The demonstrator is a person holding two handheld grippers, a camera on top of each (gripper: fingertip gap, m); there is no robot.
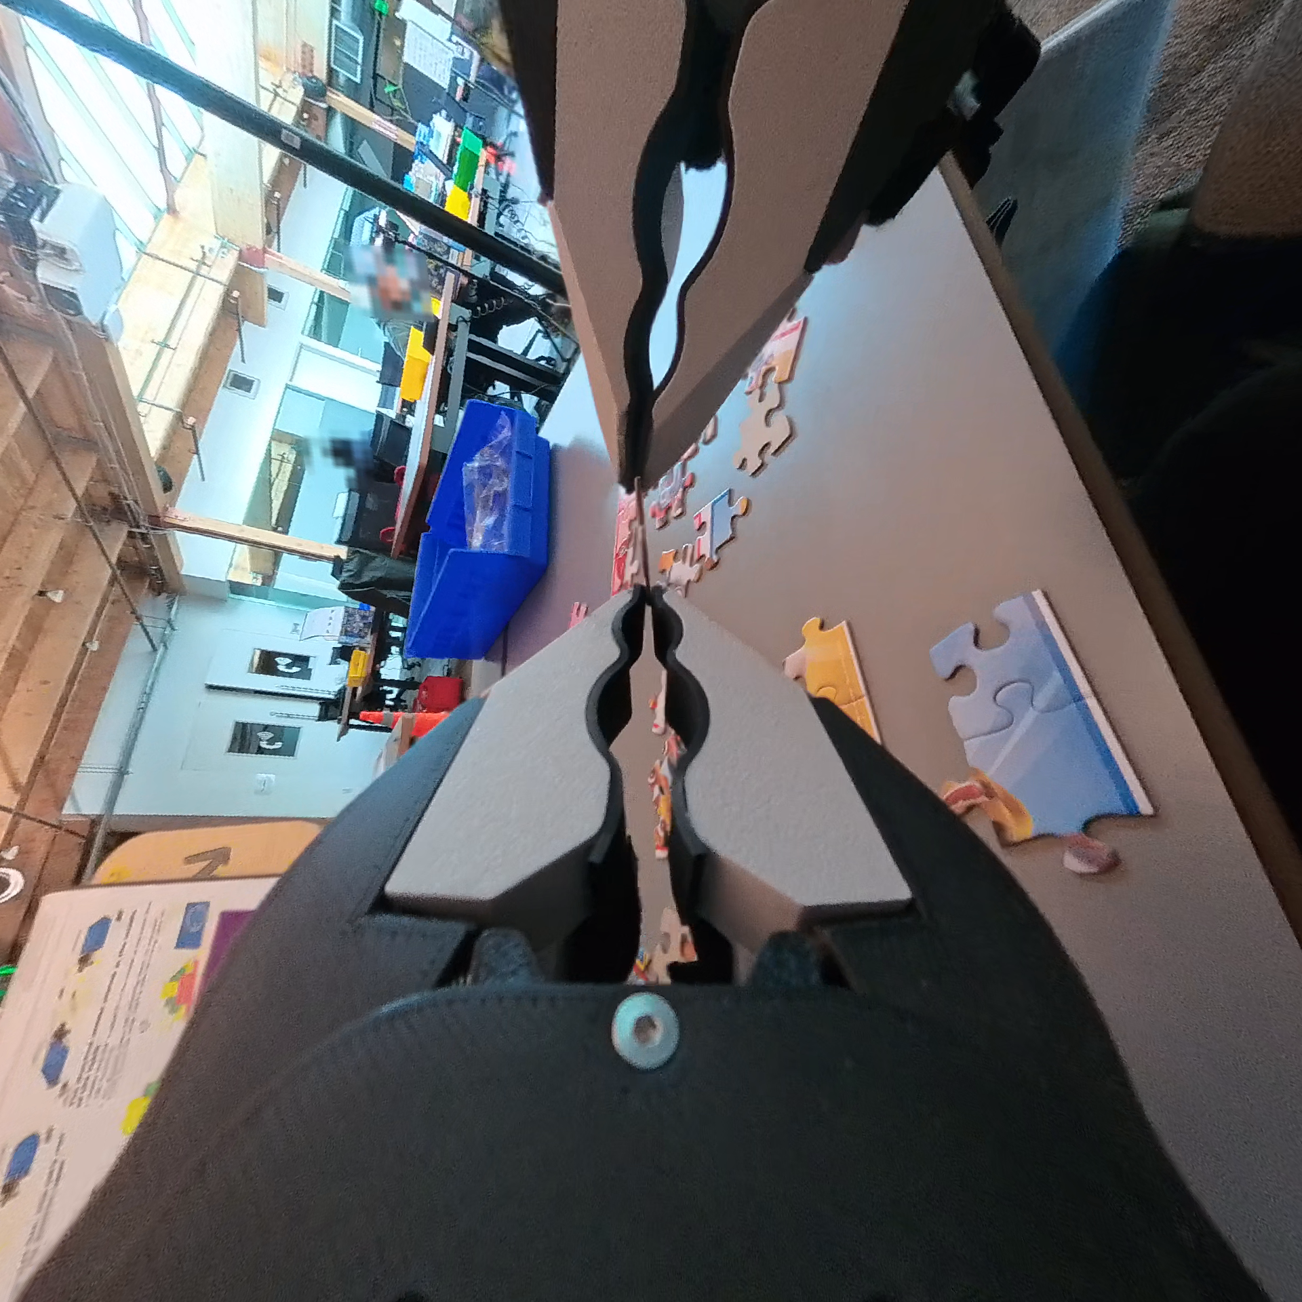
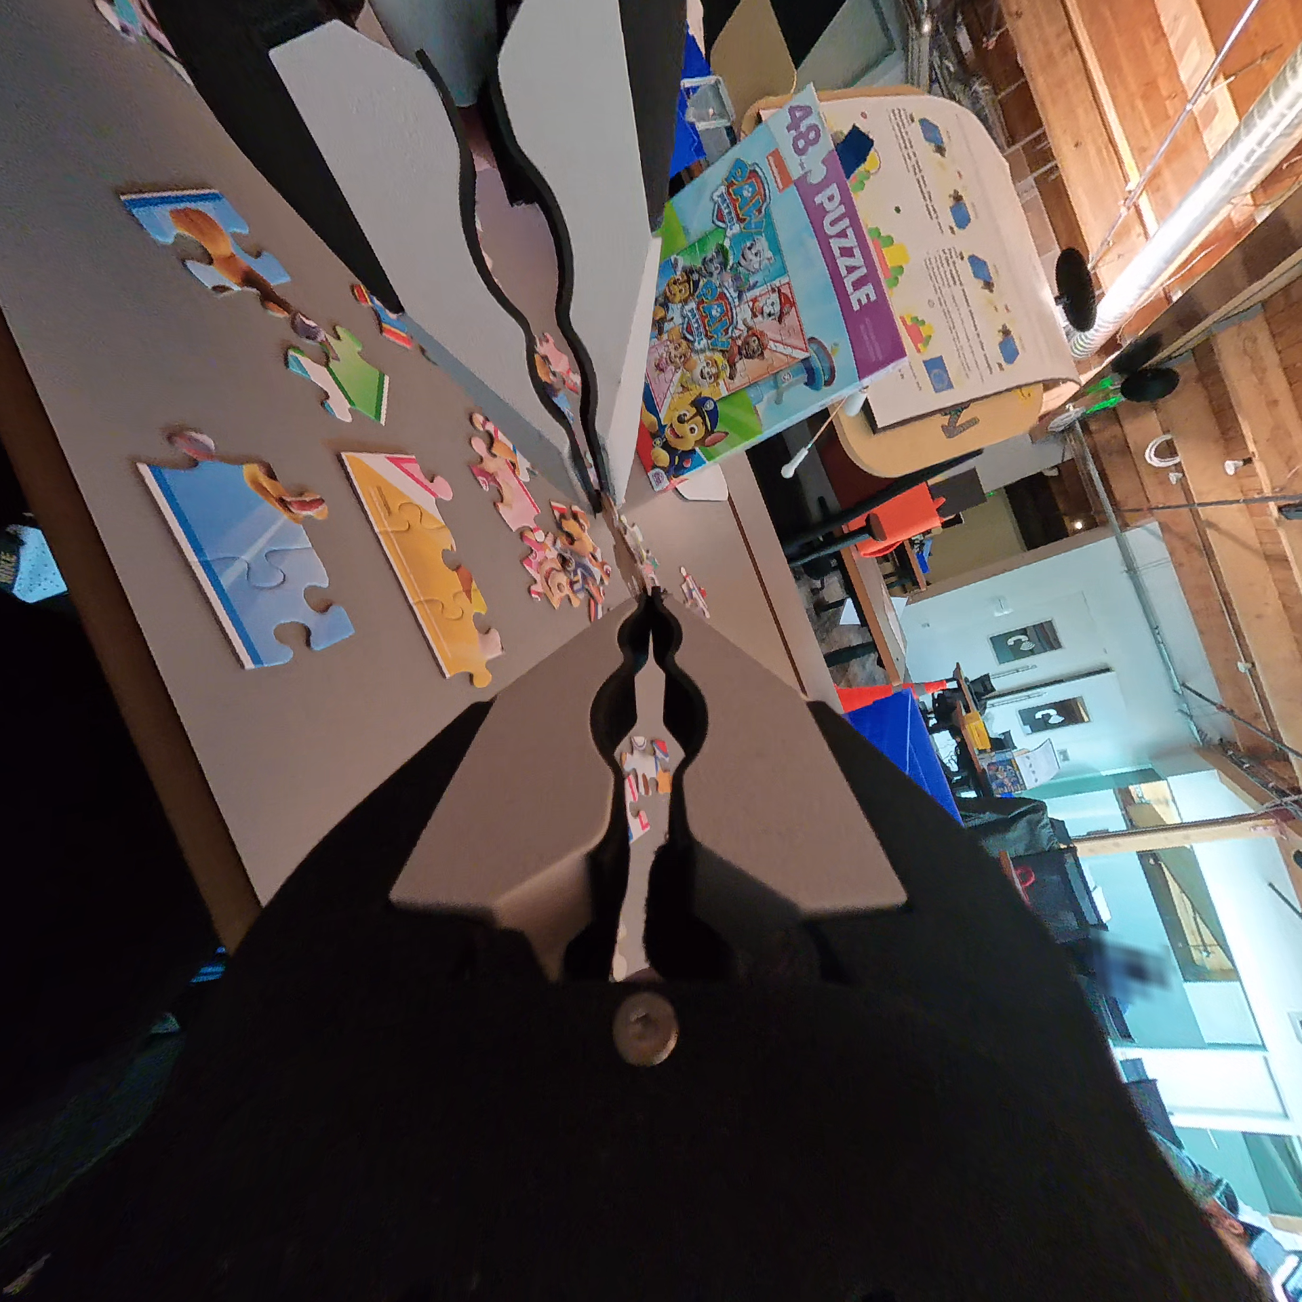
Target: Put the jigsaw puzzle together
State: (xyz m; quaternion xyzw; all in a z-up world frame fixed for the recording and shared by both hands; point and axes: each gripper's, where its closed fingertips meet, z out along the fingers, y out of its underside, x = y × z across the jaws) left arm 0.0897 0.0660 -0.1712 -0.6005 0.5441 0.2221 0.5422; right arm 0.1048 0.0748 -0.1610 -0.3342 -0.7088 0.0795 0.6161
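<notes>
A single puzzle piece is held edge-on above the grey table, pinched at one end by the closed tips of the left gripper and at the other by the closed tips of the right gripper, which meet nose to nose. Loose pieces are scattered on the table beneath and beside the fingers. Nearer the table edge, a joined blue section and a joined yellow section are laid flat. The puzzle box is seen farther off.

Grey table bearing scattered, perhaps part-joined puzzle pieces.
</notes>
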